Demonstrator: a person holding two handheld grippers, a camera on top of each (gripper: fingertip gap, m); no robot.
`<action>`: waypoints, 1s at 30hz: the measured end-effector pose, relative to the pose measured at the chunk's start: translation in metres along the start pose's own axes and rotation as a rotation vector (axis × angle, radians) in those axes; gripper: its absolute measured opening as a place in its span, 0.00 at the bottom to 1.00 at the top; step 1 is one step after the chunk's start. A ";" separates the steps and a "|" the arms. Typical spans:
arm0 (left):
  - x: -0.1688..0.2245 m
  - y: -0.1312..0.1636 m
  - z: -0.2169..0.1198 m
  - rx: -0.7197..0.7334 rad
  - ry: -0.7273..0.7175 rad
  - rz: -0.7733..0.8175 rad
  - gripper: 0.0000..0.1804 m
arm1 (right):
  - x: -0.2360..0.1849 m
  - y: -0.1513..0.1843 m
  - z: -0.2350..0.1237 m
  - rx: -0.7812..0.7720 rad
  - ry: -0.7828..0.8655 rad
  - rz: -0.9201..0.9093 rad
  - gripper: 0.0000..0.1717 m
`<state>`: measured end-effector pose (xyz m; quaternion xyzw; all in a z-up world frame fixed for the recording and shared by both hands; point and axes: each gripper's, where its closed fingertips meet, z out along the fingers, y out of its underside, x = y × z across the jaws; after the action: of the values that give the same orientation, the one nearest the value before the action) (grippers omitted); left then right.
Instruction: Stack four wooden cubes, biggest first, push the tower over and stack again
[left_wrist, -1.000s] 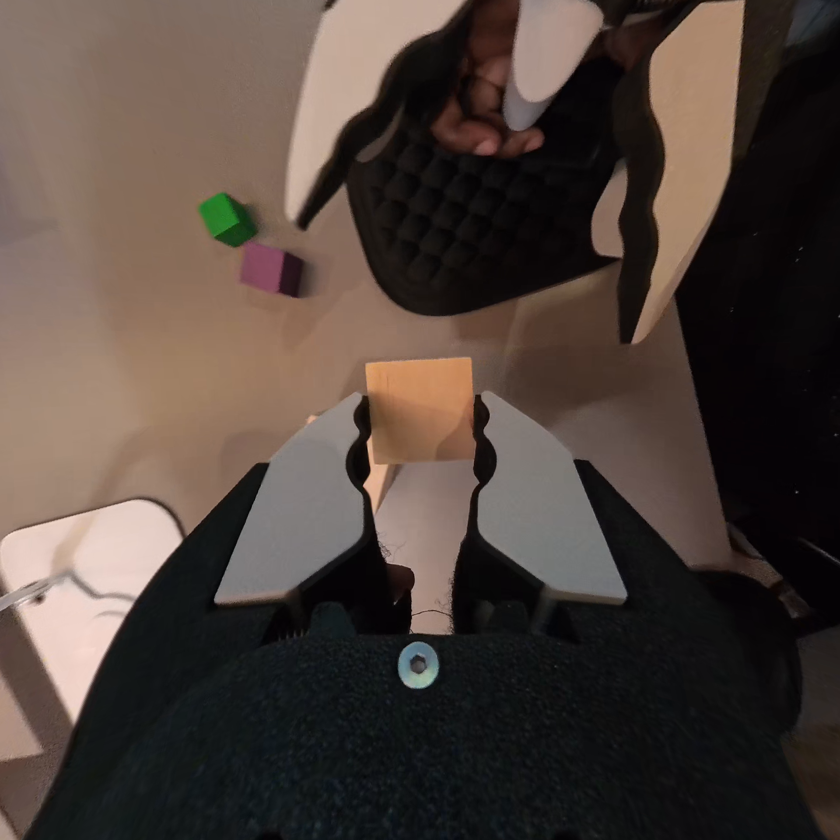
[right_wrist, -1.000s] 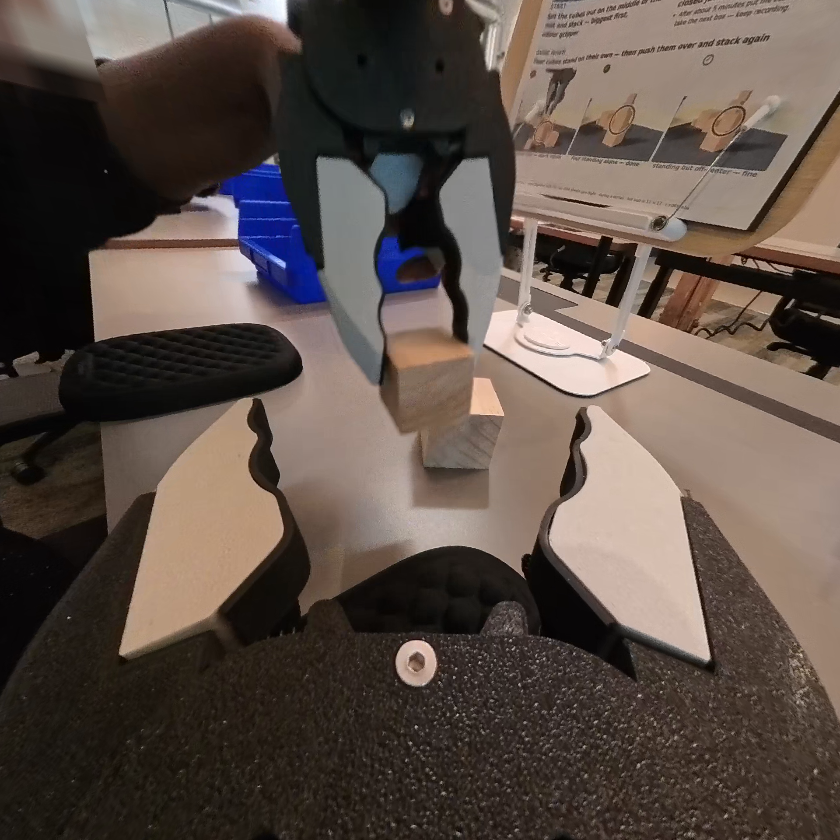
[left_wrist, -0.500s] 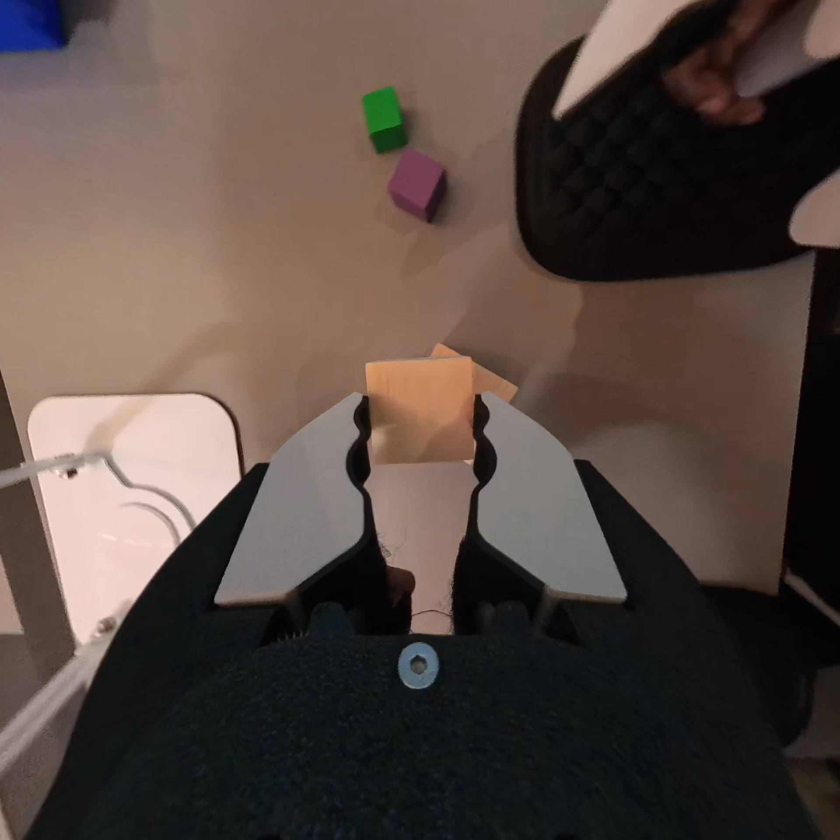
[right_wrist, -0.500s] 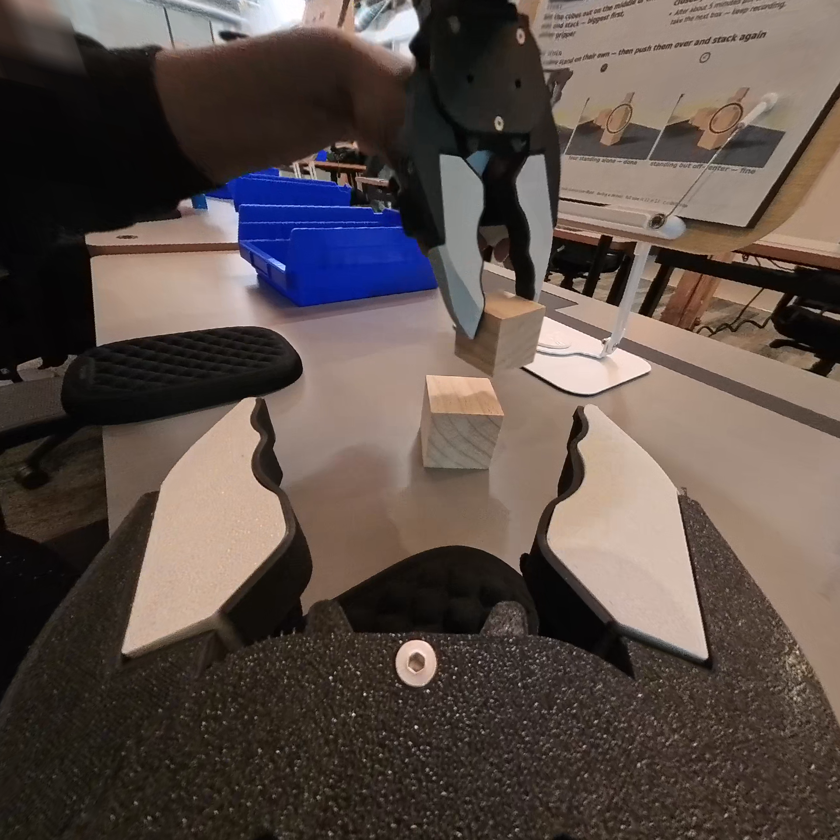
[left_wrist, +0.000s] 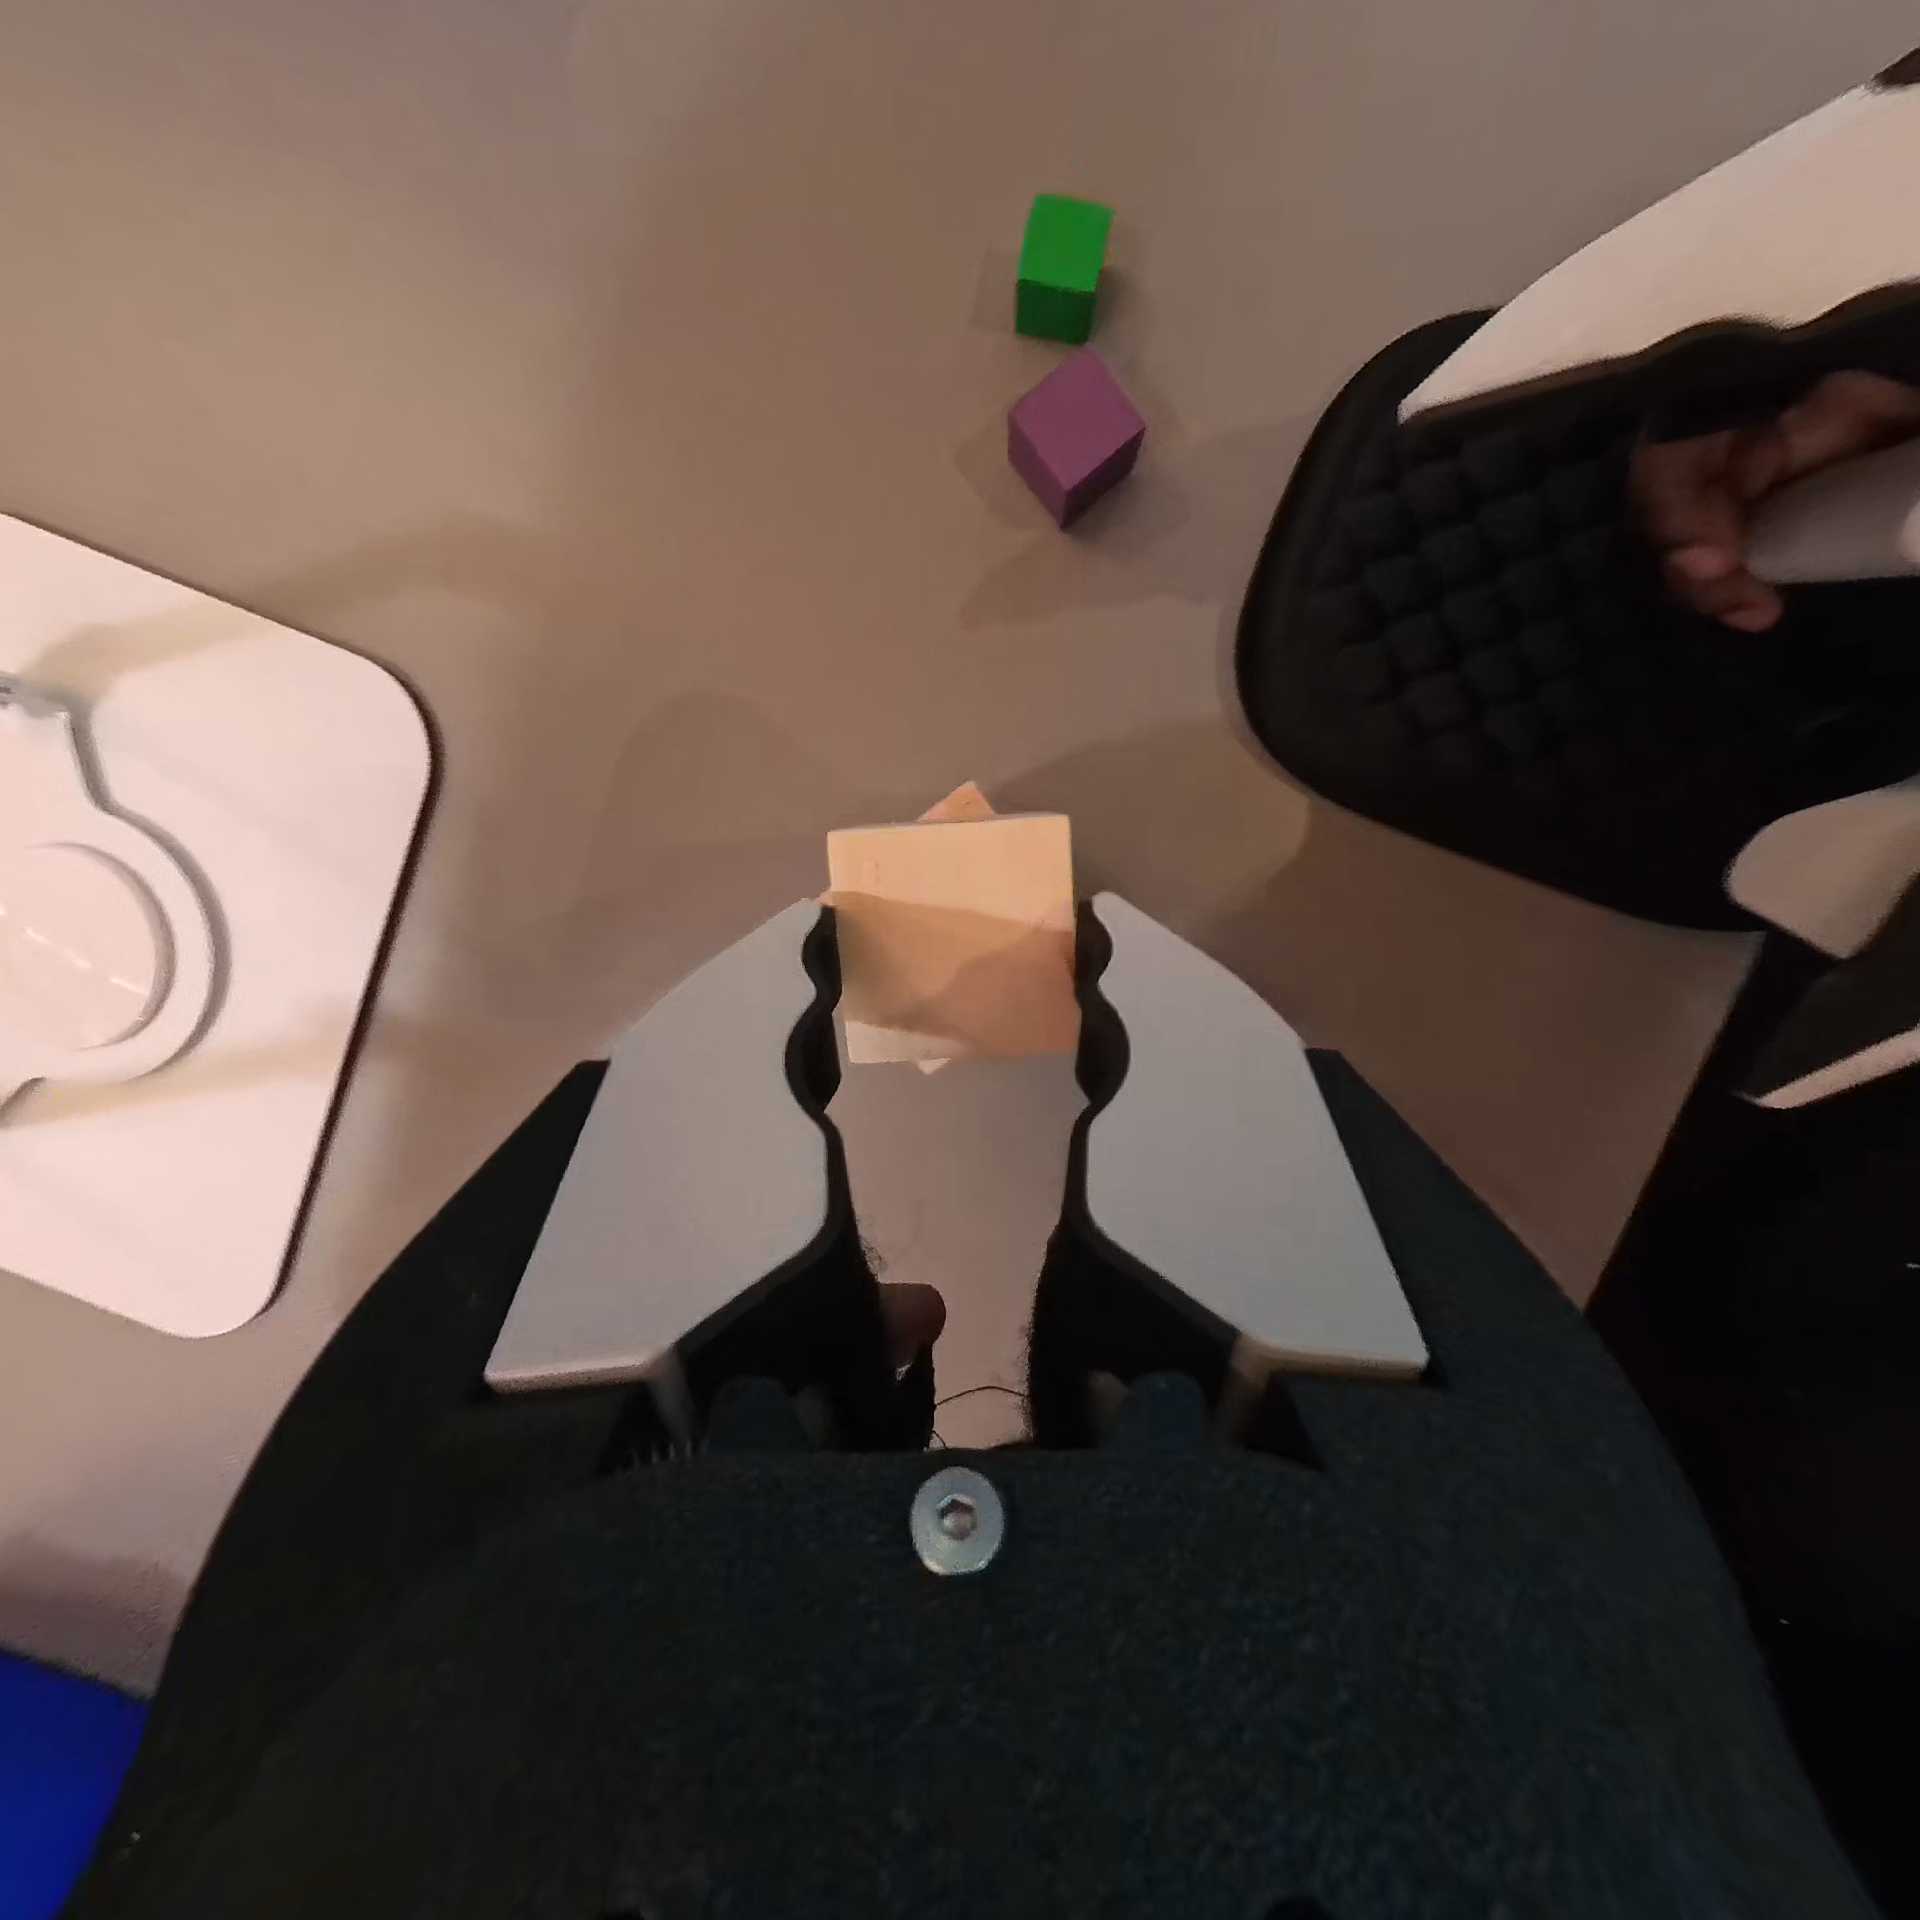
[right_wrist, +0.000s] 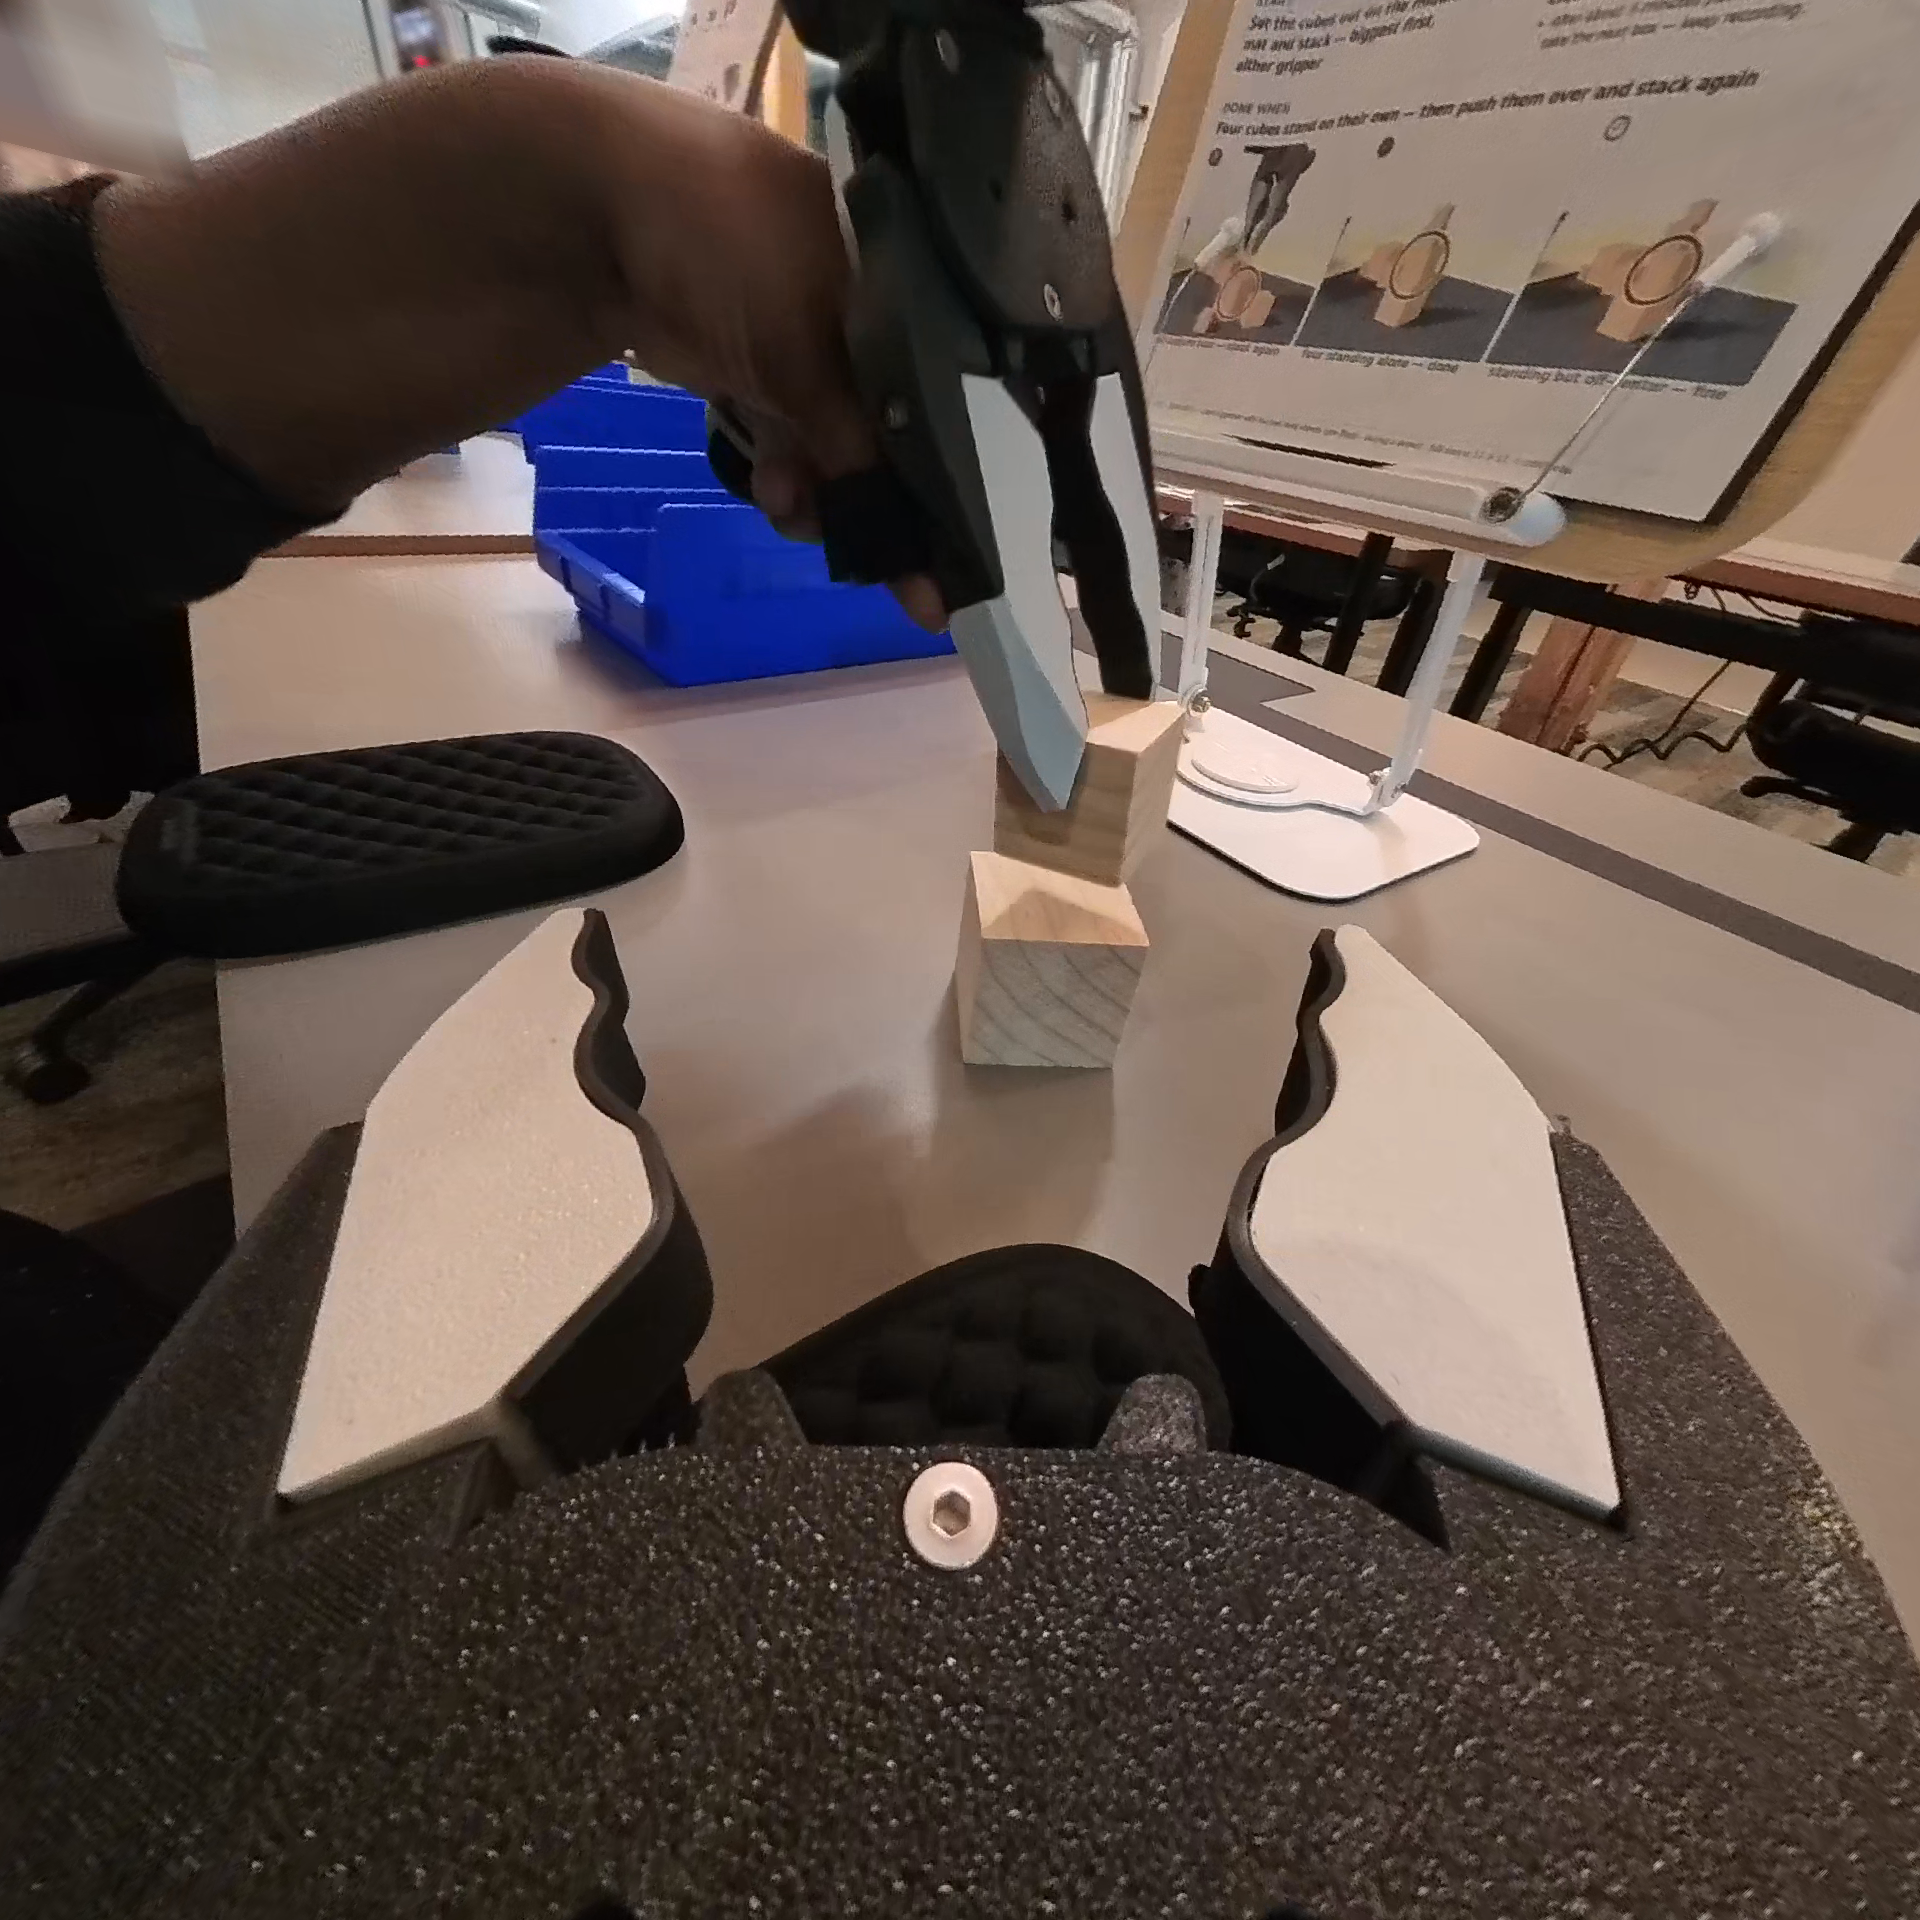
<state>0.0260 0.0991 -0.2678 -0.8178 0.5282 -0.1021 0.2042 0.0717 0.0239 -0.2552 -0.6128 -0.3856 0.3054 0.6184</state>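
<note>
Above the middle of the grey table (right_wrist: 831, 1122), the left hand-held gripper (left_wrist: 956, 935) pointed straight down and held a small pale wooden cube (left_wrist: 951, 940), its two fingers (left_wrist: 727, 1122) pressed against the cube's left and right faces. That cube sat at a skewed angle directly over a larger pale wooden cube (right_wrist: 1049, 977) standing on the table; in the right wrist view the upper cube's lower edge looked to be touching or just above the lower cube's top face, and which of the two could not be told. A person's hand (right_wrist: 582, 312) gripped the left tool from the left side.

Nearer to the table's near edge, the right hand-held gripper (right_wrist: 951, 997) lay low and level with its jaws wide apart and nothing between the pads, the larger cube standing beyond the fingertips and between their lines. A black quilted chair armrest (right_wrist: 395, 821) lay to the left, at the table's edge.

Farther off, a blue plastic bin (right_wrist: 727, 582) stood at the far left of the table. To the right of the cubes rested the white flat base of a document stand (right_wrist: 1340, 842), carrying a printed instruction sheet (right_wrist: 1538, 229) on a wooden board. In the left wrist view, a small green cube (left_wrist: 1060, 268) and a small purple cube (left_wrist: 1075, 434) lay close together on the table, well apart from the wooden pair.
</note>
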 end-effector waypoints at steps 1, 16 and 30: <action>0.001 0.000 -0.001 0.005 0.005 -0.009 0.24 | 0.000 0.000 0.000 -0.001 0.000 -0.002 0.70; -0.005 0.014 0.016 -0.057 0.017 -0.019 0.24 | 0.000 0.001 0.001 -0.010 0.000 -0.005 0.70; -0.004 0.012 0.018 -0.051 0.037 -0.013 0.26 | -0.001 0.001 0.001 -0.010 0.000 -0.014 0.69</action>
<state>0.0212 0.1029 -0.2891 -0.8242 0.5288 -0.1051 0.1730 0.0706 0.0233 -0.2565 -0.6132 -0.3914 0.2991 0.6175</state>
